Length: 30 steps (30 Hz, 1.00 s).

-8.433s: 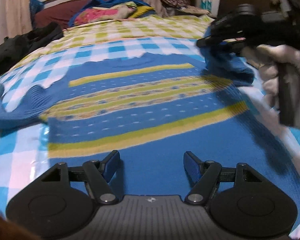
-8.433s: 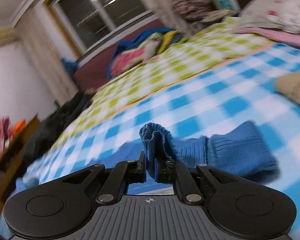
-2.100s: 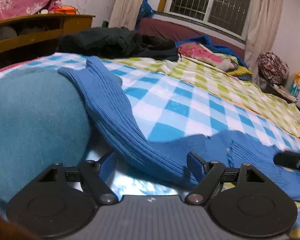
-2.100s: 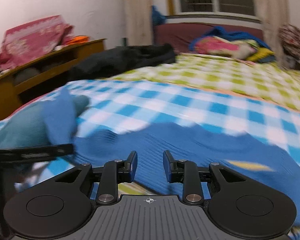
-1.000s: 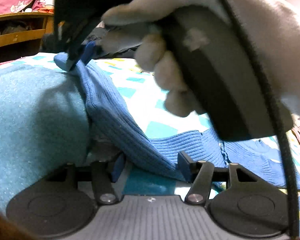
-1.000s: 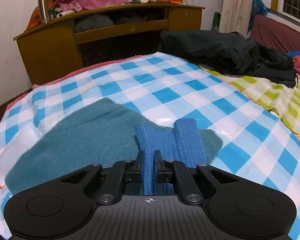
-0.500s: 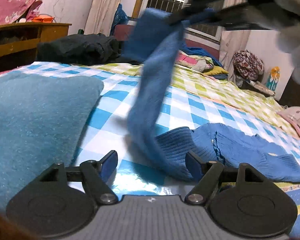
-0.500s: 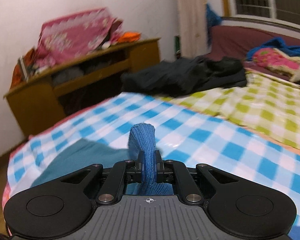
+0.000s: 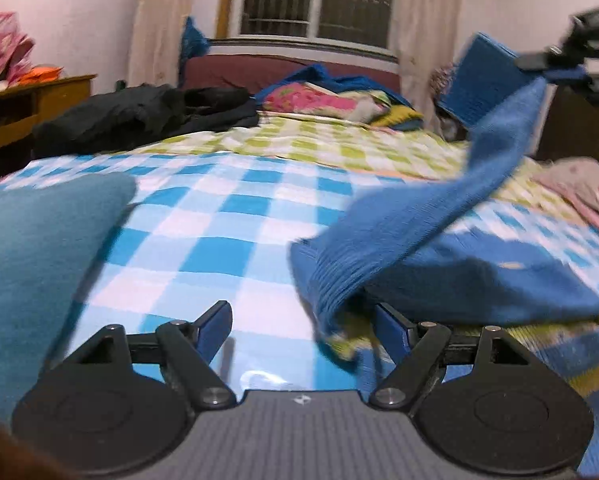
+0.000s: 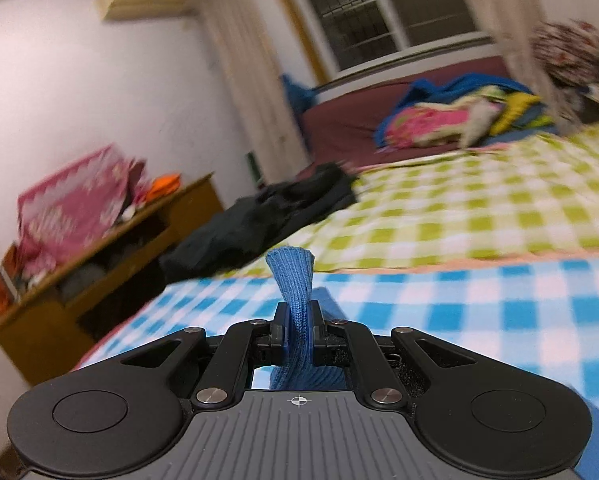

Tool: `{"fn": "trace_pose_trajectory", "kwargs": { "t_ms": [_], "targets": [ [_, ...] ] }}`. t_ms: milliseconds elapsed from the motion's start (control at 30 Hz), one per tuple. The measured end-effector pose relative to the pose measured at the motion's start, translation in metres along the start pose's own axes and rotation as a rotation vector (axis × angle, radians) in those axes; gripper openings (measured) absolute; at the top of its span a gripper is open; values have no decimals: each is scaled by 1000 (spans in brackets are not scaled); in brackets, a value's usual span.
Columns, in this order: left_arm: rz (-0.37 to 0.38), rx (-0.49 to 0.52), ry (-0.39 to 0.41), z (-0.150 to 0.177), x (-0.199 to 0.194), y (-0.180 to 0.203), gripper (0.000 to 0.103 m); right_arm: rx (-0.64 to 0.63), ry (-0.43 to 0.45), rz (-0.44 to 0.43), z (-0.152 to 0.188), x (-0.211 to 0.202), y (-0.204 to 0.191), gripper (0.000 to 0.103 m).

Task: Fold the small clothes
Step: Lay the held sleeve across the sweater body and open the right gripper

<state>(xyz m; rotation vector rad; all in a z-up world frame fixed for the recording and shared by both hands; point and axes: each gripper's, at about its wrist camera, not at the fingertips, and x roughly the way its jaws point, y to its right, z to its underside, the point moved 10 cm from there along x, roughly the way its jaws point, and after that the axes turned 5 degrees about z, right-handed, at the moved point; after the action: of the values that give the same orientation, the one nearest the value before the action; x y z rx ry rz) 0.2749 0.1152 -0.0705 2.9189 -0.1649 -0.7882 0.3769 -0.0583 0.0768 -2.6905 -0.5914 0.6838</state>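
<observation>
A small blue knit sweater [image 9: 479, 280] with yellow-green stripes lies on the blue checked bed cover [image 9: 219, 232]. Its ribbed sleeve [image 9: 495, 152] is stretched up and to the right, held at its cuff by my right gripper [image 9: 539, 65], seen at the upper right of the left wrist view. In the right wrist view my right gripper [image 10: 297, 330] is shut on the blue cuff [image 10: 293, 280], which sticks up between the fingers. My left gripper [image 9: 303, 320] is open and empty, low over the cover, with the sweater's shoulder edge by its right finger [image 9: 391, 326].
A teal garment [image 9: 31, 248] lies on the cover at the left. Black clothes [image 9: 139, 116] and a bright pile [image 9: 327, 98] lie on the green checked sheet behind. A wooden shelf unit [image 10: 91, 256] stands at the left. Pink cloth [image 9: 579, 188] lies at the right.
My right gripper has carried the sleeve cuff up and across to the right, over the sweater body. My left gripper has stayed open and shifted slightly right along the cover.
</observation>
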Motion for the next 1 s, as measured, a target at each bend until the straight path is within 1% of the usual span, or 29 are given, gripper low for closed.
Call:
{"fn": "trace_pose_trajectory", "kwargs": {
  "t_ms": [67, 133, 233, 300, 333, 367, 467, 500, 533, 567, 600, 633, 667, 767, 800, 833, 867, 933, 1000],
  "targets": [
    [3, 39, -14, 2, 3, 11, 83, 63, 28, 31, 13, -19, 34, 7],
    [2, 78, -30, 5, 7, 21, 83, 103, 40, 81, 34, -31, 67, 8],
    [-5, 122, -52, 8, 7, 32, 83, 194, -7, 132, 73, -34, 111, 8],
    [-14, 151, -63, 11, 4, 37, 83, 233, -37, 161, 98, -33, 132, 11],
    [-20, 165, -70, 12, 4, 38, 83, 256, -50, 165, 109, -32, 140, 14],
    [-25, 176, -76, 14, 3, 39, 83, 282, -61, 168, 118, -32, 147, 15],
    [-37, 205, -93, 17, 2, 41, 83, 343, -68, 160, 133, -37, 161, 16],
    [-40, 213, -96, 17, 2, 42, 83, 357, -66, 152, 135, -39, 165, 20],
    [-41, 217, -98, 17, 2, 43, 83, 368, -64, 148, 135, -40, 168, 28],
    [-40, 220, -98, 17, 3, 43, 83, 375, -60, 147, 136, -43, 169, 33],
    [-36, 220, -99, 17, 2, 45, 83, 380, -51, 143, 136, -46, 170, 40],
    [-32, 219, -99, 17, 2, 47, 83, 382, -42, 139, 135, -48, 171, 42],
    [-28, 220, -99, 17, 3, 48, 83, 379, -36, 134, 135, -50, 170, 42],
    [-17, 228, -99, 15, 5, 54, 83, 363, -36, 137, 135, -47, 171, 41],
    [-13, 230, -96, 14, 5, 55, 83, 360, -47, 144, 135, -43, 171, 31],
    [-10, 231, -93, 12, 5, 57, 83, 362, -57, 148, 136, -40, 170, 16],
    [-8, 233, -89, 10, 4, 58, 83, 363, -76, 158, 136, -36, 168, 13],
    [-7, 237, -78, 4, 4, 58, 83, 362, -92, 163, 130, -28, 163, 10],
    [-12, 237, -63, -4, 3, 58, 83, 364, -73, 124, 113, -23, 150, 9]
  ]
}}
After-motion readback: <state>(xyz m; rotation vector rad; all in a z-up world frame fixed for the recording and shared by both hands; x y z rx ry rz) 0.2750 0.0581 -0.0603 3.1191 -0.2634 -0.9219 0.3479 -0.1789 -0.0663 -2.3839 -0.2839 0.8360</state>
